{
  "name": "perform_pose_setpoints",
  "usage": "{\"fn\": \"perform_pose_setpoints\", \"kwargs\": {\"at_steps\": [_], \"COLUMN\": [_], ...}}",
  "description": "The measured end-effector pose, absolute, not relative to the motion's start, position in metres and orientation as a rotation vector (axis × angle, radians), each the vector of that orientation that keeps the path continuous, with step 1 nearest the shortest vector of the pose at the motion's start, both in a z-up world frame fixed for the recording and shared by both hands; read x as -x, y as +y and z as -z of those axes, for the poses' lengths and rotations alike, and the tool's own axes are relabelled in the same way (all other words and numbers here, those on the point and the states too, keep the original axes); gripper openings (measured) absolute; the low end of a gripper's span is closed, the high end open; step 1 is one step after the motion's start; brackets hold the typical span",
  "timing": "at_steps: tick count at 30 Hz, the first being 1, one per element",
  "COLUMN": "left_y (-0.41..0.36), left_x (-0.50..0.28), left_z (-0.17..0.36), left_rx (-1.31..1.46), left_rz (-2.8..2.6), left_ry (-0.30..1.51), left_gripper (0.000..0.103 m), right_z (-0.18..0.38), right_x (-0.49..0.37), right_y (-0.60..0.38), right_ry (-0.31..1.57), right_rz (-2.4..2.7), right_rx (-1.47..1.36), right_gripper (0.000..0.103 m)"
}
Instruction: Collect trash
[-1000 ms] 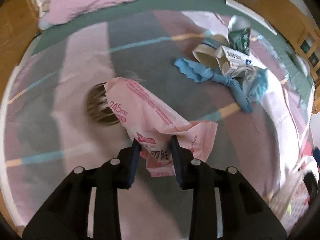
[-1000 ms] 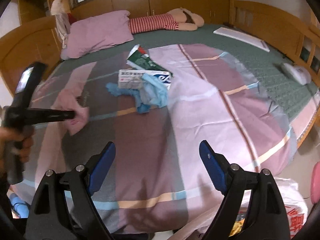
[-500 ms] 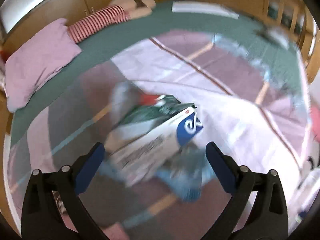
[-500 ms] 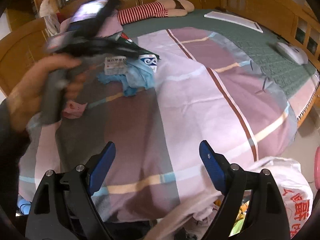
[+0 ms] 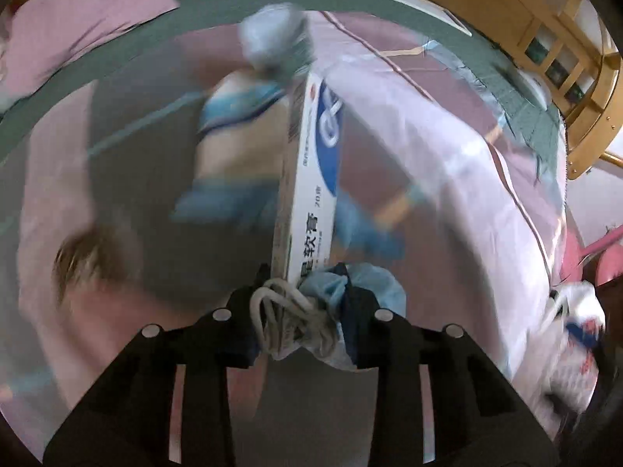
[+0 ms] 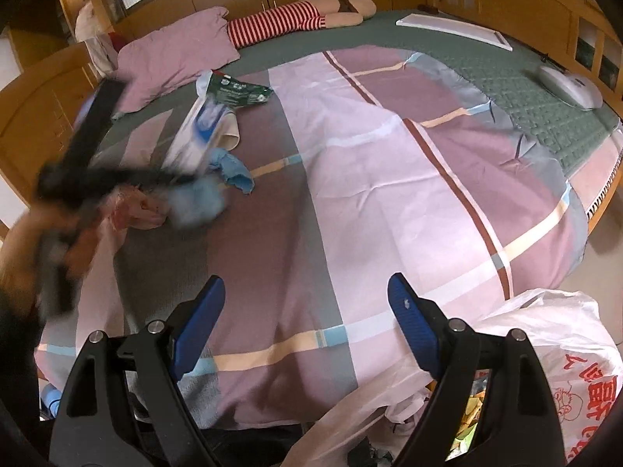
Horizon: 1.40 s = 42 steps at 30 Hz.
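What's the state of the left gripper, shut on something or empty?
Shut on trash. The left gripper has just closed on a white-and-blue box and a crumpled blue mask, both wedged between its pads.

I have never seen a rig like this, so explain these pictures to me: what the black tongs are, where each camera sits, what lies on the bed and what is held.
No robot here: a person carries a hand-held gripper in each hand, each with a fisheye camera looking along its fingers. The left wrist view shows the left hand-held gripper, whose jaws have just been closing, clamped on a white and blue box and a blue face mask. The right wrist view shows the right hand-held gripper open and empty over the striped bed sheet. On it lie a green packet and a pink wrapper. A white plastic bag waits beside.
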<state>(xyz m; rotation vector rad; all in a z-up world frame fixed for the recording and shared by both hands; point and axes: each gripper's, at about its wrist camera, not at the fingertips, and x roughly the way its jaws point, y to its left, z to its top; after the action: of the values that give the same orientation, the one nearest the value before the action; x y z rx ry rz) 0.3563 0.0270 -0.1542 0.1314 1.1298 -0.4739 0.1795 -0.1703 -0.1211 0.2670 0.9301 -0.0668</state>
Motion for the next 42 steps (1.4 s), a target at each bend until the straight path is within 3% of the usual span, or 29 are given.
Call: {"fn": "perform_pose_setpoints", "kwargs": {"at_steps": [4, 6, 8, 10, 18, 25, 26, 28, 31, 39, 41, 42], "left_y": [0.076, 0.098, 0.123, 0.140, 0.214, 0.229, 0.231, 0.221, 0.207, 0.173, 0.161, 0.157], "left_x": [-0.314, -0.294, -0.277, -0.268, -0.272, -0.275, -0.272, -0.272, -0.273, -0.273, -0.274, -0.273], "left_z": [0.140, 0.126, 0.110, 0.102, 0.111, 0.117, 0.118, 0.121, 0.127, 0.140, 0.146, 0.148], "left_rx": [-0.015, 0.061, 0.134, 0.196, 0.321, 0.361, 0.356, 0.347, 0.332, 0.285, 0.247, 0.236], "left_rz": [0.442, 0.438, 0.389, 0.354, -0.006, -0.012, 0.000, 0.046, 0.107, 0.225, 0.239, 0.244], "left_ry": [1.126, 1.080, 1.012, 0.956, 0.920, 0.955, 0.959, 0.971, 0.993, 1.051, 1.070, 1.081], "left_gripper": [0.034, 0.043, 0.077, 0.089, 0.089, 0.089, 0.089, 0.089, 0.089, 0.088, 0.069, 0.066], "right_z": [0.121, 0.121, 0.121, 0.121, 0.113, 0.125, 0.129, 0.140, 0.144, 0.112, 0.107, 0.104], "right_x": [-0.186, -0.191, -0.197, -0.207, -0.226, -0.218, -0.219, -0.221, -0.222, -0.192, -0.184, -0.180], "right_y": [-0.162, -0.155, -0.145, -0.131, -0.052, 0.045, 0.050, 0.056, 0.043, -0.015, -0.031, -0.040], "right_ry": [0.924, 0.919, 0.924, 0.938, 0.961, 0.974, 0.988, 1.032, 1.047, 0.978, 0.974, 0.975], "right_rz": [0.041, 0.017, -0.018, -0.063, -0.295, -0.532, -0.536, -0.523, -0.504, -0.412, -0.387, -0.376], "right_rx": [-0.260, -0.261, -0.255, -0.244, -0.191, 0.084, 0.105, 0.128, 0.083, 0.007, -0.007, -0.015], "right_gripper": [0.084, 0.084, 0.084, 0.084, 0.084, 0.082, 0.077, 0.043, 0.016, 0.013, 0.013, 0.013]}}
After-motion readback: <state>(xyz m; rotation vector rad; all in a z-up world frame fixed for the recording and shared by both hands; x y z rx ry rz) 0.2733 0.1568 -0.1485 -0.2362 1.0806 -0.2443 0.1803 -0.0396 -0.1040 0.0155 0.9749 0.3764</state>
